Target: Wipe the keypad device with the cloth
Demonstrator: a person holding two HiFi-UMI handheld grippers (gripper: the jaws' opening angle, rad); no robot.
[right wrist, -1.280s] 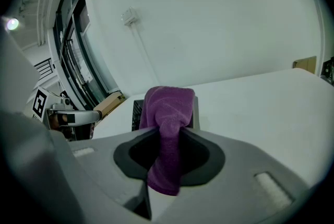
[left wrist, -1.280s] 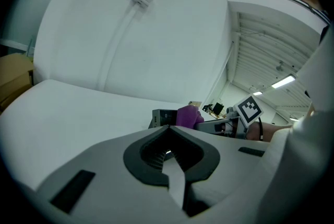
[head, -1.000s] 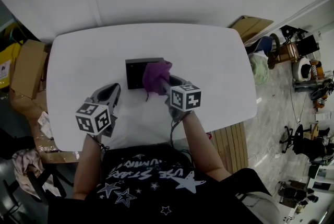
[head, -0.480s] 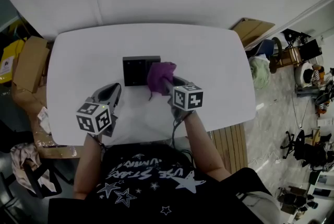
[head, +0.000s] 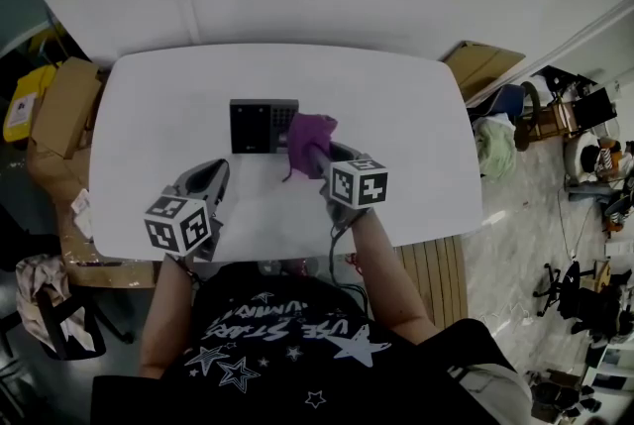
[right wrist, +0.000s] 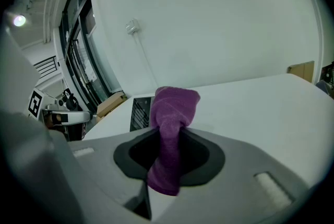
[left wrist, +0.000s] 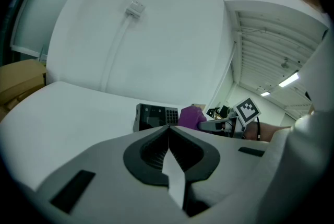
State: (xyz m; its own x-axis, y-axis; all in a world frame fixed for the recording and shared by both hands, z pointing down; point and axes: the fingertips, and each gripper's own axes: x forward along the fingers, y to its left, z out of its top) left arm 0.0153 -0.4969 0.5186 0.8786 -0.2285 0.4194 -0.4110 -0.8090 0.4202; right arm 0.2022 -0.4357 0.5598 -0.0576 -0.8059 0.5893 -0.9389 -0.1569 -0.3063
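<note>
Over the last second the right gripper (head: 309, 154) has drawn its purple cloth (head: 310, 133) sideways across the black, box-shaped keypad device (head: 260, 126), so that more of the dark face now lies uncovered; the left gripper (head: 215, 171) has stayed where it was.

The right gripper's jaws are clamped on the purple cloth (right wrist: 175, 108), which bunches up in a rounded wad ahead of the right gripper (right wrist: 170, 137) and hangs in a tail behind the pinch. From the head view that wad sits at the right end of the keypad device, overlapping its edge (whether it presses on the surface or only brushes it, I can't make out). In the right gripper view the keypad device (right wrist: 139, 112) shows just behind and to the left of the wad, its grid of keys facing the camera.

The left gripper (left wrist: 168, 128) has its jaws shut together with nothing between them. It hangs over the table nearer the person, left of the other tool and apart from the device. Along its jaws you see the keypad device (left wrist: 155, 116) lying flat, the cloth (left wrist: 190, 117) against its right side, and the right gripper (left wrist: 215, 125) reaching in behind.

Everything lies on a white table with rounded corners (head: 396, 96), the device near its middle. Brown cardboard boxes (head: 61, 106) stand on the floor past its left edge.
</note>
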